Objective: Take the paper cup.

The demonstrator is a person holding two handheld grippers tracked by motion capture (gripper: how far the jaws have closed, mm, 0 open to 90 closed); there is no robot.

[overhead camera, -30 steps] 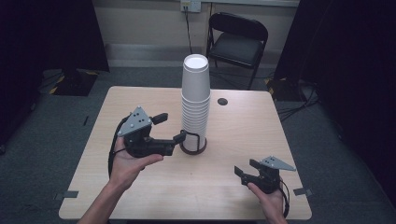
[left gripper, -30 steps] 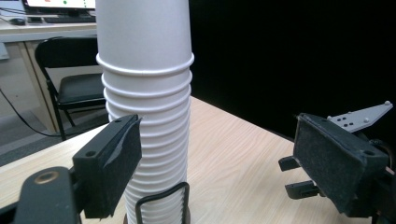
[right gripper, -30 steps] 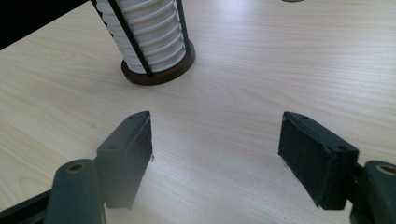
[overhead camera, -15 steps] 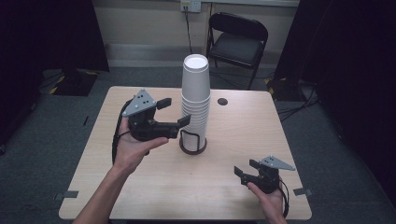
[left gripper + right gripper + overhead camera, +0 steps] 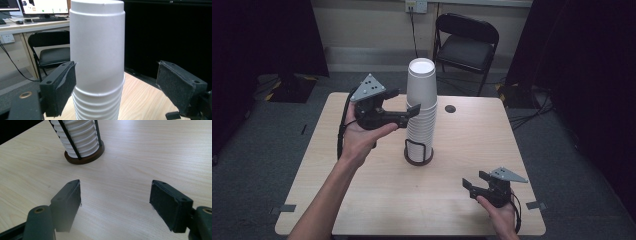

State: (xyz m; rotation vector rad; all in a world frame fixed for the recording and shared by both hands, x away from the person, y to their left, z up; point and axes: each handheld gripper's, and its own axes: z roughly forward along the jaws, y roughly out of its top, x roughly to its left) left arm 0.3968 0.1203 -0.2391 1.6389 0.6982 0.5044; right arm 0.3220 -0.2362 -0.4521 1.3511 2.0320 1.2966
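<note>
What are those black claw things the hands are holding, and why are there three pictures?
Those are grippers, tools with two black jaws that a person squeezes to pick things up. One picture comes from a camera high above the wooden table. The other two come from little cameras riding on each gripper, looking out between its jaws.

On the table stands a tall stack of white paper cups in a round dark holder.

The left gripper is up beside the stack. In its own view the jaws stand open on either side of the top cup, one close against it, so nothing is held yet. The right gripper waits low near the table edge, open and empty.
</note>
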